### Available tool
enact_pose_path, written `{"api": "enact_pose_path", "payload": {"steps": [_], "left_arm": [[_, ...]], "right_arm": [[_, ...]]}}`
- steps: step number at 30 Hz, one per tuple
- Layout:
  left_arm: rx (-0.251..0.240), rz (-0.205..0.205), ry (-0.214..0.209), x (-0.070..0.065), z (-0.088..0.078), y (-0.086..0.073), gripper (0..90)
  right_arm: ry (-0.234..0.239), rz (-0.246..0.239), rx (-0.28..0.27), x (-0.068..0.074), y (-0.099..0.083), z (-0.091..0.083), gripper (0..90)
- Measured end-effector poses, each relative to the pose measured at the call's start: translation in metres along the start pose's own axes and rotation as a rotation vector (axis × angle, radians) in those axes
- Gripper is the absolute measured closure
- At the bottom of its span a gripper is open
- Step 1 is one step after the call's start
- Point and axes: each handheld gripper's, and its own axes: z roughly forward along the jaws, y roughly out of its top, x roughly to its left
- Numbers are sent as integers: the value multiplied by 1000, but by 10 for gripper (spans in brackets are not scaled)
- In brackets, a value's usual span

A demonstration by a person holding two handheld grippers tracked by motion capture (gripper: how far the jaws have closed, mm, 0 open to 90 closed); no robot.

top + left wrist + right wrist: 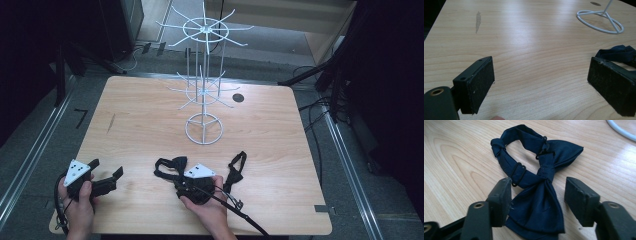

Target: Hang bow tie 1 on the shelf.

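Note:
A dark navy bow tie (536, 202) with its strap looped behind lies flat on the wooden table (140, 115), near the front middle (169, 167). My right gripper (537, 192) is low over it with one wing of the bow between the jaws. The left jaw sits against the wing's edge; the right jaw stands clear of the cloth, so the gripper is open. From above, the hand and grey plate cover that gripper (182, 177). My left gripper (106, 169) rests at the front left, open wide with bare wood between its jaws (541, 75).
A white wire display rack (204, 100) with hooked arms stands mid-table on its ring base (600, 21). A second dark bow tie (236, 170) lies just right of my right hand. A round hole (238, 98) sits in the tabletop behind the rack.

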Motion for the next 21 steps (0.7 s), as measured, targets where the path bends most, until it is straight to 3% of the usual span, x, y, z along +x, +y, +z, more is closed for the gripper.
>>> {"api": "enact_pose_path", "payload": {"steps": [3, 6, 11, 15, 21], "left_arm": [[0, -2, 2, 0, 0, 0, 80], [-2, -5, 3, 0, 0, 0, 80], [-1, -10, 0, 1, -1, 0, 80], [-3, -15, 2, 1, -1, 0, 80], [-5, -19, 0, 2, -1, 0, 80]], "right_arm": [[-6, -8, 1, 2, 0, 0, 451], [-33, -38, 0, 6, -1, -1, 618], [-31, -13, -4, 3, -2, -2, 786], [-28, -9, -6, 2, -2, -3, 818], [-24, 0, -79, 1, -4, -12, 828]]}}
